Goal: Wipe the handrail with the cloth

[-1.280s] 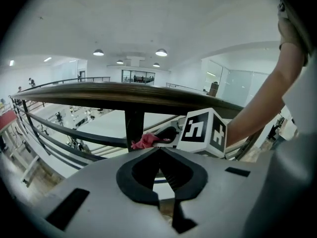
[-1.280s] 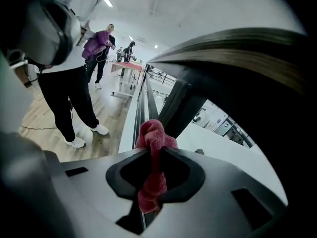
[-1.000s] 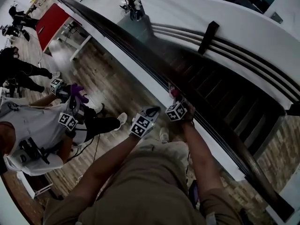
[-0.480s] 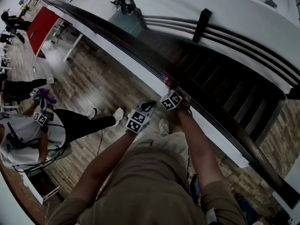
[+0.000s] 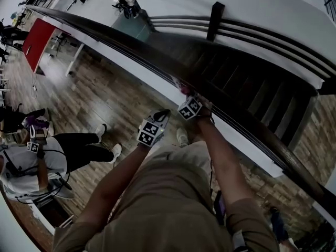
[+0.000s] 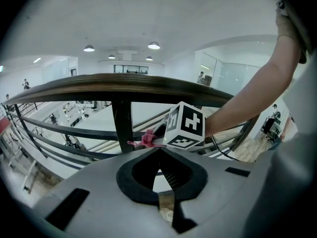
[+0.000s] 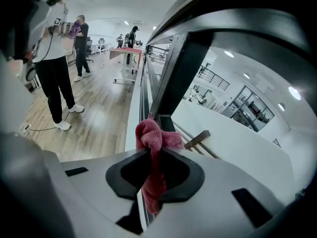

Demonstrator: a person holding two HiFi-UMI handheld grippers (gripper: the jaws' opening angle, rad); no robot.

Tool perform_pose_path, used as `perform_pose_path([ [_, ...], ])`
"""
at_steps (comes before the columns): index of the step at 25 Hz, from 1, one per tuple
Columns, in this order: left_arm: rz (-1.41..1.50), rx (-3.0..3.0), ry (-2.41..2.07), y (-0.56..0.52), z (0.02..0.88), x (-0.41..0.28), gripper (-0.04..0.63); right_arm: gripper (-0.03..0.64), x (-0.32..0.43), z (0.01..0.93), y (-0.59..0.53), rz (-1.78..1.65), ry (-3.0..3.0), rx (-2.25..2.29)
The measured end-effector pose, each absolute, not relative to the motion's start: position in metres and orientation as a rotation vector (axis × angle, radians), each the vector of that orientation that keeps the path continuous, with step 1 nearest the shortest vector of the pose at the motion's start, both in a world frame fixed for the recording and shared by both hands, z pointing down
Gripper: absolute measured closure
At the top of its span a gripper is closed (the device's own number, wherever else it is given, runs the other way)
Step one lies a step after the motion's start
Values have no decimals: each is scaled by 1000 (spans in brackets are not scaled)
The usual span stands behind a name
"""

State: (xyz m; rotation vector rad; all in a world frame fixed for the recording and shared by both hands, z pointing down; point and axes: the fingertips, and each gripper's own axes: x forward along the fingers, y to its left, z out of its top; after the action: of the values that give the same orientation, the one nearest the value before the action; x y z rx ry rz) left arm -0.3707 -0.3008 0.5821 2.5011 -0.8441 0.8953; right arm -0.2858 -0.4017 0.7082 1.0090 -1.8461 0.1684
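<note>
A person on an upper walkway is clamping a pink cloth [image 7: 151,145] in the right gripper [image 7: 151,155], whose jaws are closing tightly on the fabric, so that a bunched fold is sticking out ahead of them and a tail is hanging down behind. The cloth is sitting just beside a dark baluster post [image 7: 172,78], under the dark wooden handrail [image 5: 157,56]; whether it is touching the rail cannot be told. In the head view the right gripper [image 5: 185,93] is reaching up against the rail's near edge, with the cloth [image 5: 184,90] showing as a small pink tuft at its tip. The left gripper [image 6: 159,150] is idling with its jaws pressed together on nothing, and in the head view it [image 5: 164,113] is hanging just beside the right one, short of the rail. A bystander [image 5: 31,159] in a white top is standing on the wooden floor [image 5: 100,96], well apart from a red table [image 5: 37,41].
</note>
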Motion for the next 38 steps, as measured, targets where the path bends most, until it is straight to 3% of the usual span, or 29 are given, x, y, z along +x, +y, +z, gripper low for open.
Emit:
perform_pose_path([
  [5, 903, 2512, -826, -279, 576, -360, 577, 557, -224, 761, -323, 433, -1657, 912],
  [14, 928, 2529, -733, -250, 573, -327, 577, 557, -247, 654, -348, -89, -1887, 1168],
  [17, 953, 2536, -755, -273, 564, -345, 577, 558, -278, 646, -390, -155, -1864, 1184],
  [38, 949, 2556, -709, -294, 599, -294, 577, 557, -202, 711, -377, 113, -1807, 1162],
])
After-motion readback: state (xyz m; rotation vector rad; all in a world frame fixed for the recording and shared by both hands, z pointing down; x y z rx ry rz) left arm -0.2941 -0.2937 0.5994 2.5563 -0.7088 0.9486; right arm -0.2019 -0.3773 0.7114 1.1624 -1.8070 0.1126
